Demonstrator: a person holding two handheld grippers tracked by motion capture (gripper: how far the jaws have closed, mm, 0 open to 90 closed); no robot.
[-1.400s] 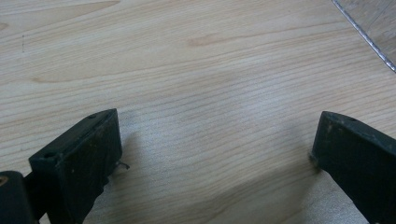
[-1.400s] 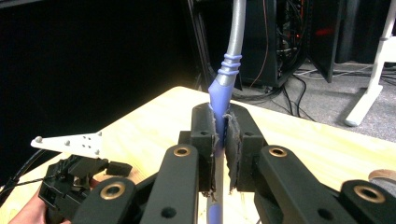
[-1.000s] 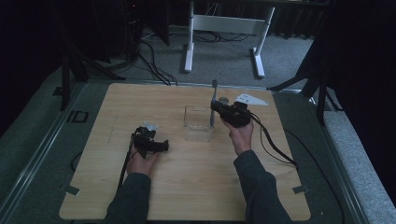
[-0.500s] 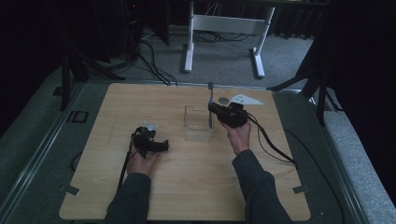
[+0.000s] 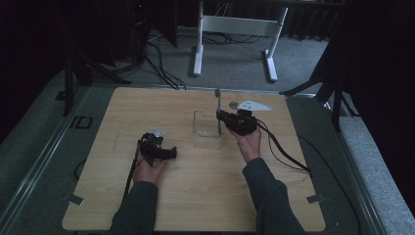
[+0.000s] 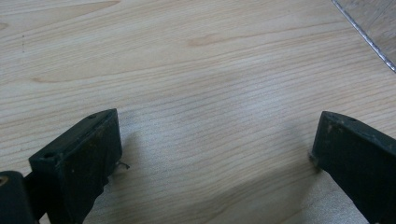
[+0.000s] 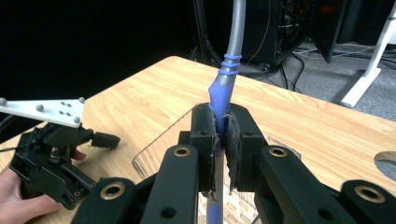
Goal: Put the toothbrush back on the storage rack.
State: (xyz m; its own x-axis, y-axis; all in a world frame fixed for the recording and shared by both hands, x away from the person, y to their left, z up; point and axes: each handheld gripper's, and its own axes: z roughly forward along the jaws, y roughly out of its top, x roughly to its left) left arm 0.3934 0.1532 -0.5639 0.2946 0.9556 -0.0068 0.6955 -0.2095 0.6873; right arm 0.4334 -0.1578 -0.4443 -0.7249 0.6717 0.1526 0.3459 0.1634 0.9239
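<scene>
My right gripper is shut on a long utensil that has a blue-violet grip and a grey stem. The utensil stands nearly upright, its stem rising above the jaws and its lower end going down below them. It is held over the far right side of a clear plastic box at the table's middle. My left gripper rests low on the wood to the left of the box, open, with bare tabletop between its fingers. A corner of the box shows beyond it.
The wooden table has a small round grey spot near its far edge, behind the right gripper. A white desk frame and cables stand on the carpet beyond. Dark stands flank the table on both sides.
My right gripper has shifted a little to the left with the utensil, closer over the clear box. The left gripper has stayed put.
</scene>
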